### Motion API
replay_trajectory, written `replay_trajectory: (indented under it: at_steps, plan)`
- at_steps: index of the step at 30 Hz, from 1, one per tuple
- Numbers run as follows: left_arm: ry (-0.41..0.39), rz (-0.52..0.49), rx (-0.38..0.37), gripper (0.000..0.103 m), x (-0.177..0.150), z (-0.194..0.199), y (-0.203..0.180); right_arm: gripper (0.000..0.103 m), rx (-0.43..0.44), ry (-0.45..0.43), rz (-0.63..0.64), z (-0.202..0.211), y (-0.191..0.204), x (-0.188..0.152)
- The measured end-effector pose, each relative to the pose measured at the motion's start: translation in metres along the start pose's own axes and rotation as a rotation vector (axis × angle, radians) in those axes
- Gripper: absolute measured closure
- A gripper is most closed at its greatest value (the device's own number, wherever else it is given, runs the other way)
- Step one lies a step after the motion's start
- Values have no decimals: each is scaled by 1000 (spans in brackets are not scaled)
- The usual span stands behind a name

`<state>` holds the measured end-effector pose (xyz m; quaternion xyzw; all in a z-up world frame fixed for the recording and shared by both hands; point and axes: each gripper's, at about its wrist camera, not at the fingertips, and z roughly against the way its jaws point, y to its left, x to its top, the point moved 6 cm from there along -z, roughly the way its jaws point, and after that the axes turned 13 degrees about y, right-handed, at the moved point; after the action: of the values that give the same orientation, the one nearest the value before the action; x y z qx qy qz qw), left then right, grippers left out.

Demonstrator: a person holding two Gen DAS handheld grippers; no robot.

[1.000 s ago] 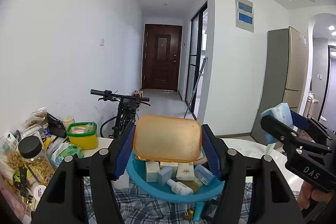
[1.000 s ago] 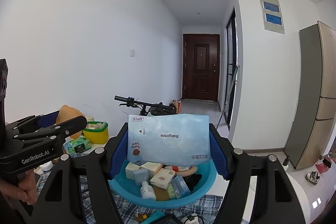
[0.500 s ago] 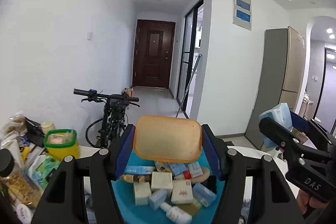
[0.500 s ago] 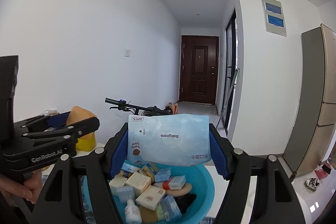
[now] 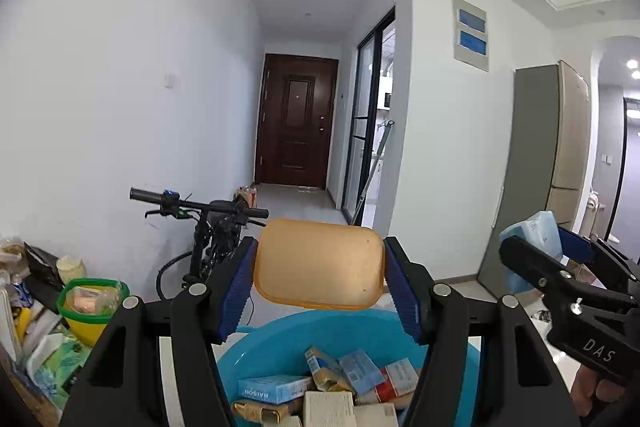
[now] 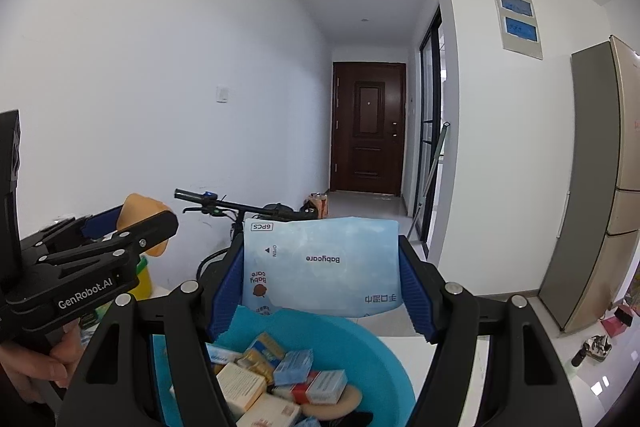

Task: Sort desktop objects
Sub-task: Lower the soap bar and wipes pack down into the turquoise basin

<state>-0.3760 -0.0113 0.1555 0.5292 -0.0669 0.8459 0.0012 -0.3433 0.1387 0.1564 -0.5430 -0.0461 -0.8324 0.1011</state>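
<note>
Hidden parts: the blue basin [image 5: 280, 339] is cut off by the lower edge in both views, and its near rim is covered by the gripper frames; the small boxes [image 6: 294, 367] inside are seen only in part, their labels mostly unreadable.
Left view only: a green-rimmed yellow tub [image 5: 92, 311] and packets [image 5: 52, 355] are shown crowded at the left edge; what the packets hold cannot be told.
Right view only: small items on the floor by the fridge [image 6: 596, 187] are shown, too small to be named.
Left gripper [image 5: 320, 279]: it is clenched on a tan flat pad [image 5: 320, 263], held upright above the basin.
Right gripper [image 6: 320, 279]: it is clamped on a pale blue wipes pack [image 6: 320, 267], held with its print upside down above the basin.
Pose: both grippers are held side by side, pointed nearly level toward the hallway door [image 6: 368, 127]; a hand [image 6: 36, 363] is seen on the left gripper's handle, fingers [image 5: 588, 391] on the right one's.
</note>
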Motion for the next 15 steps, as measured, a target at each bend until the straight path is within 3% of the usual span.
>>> replay_trajectory:
  at_steps: [9, 15]
  plan:
    - [56, 41, -21, 38, 5, -47, 16, 35, -20, -8, 15, -37, -5, 12]
    - [56, 7, -4, 38, 8, -65, 16, 35, -11, 5, 23, -58, -3, 12]
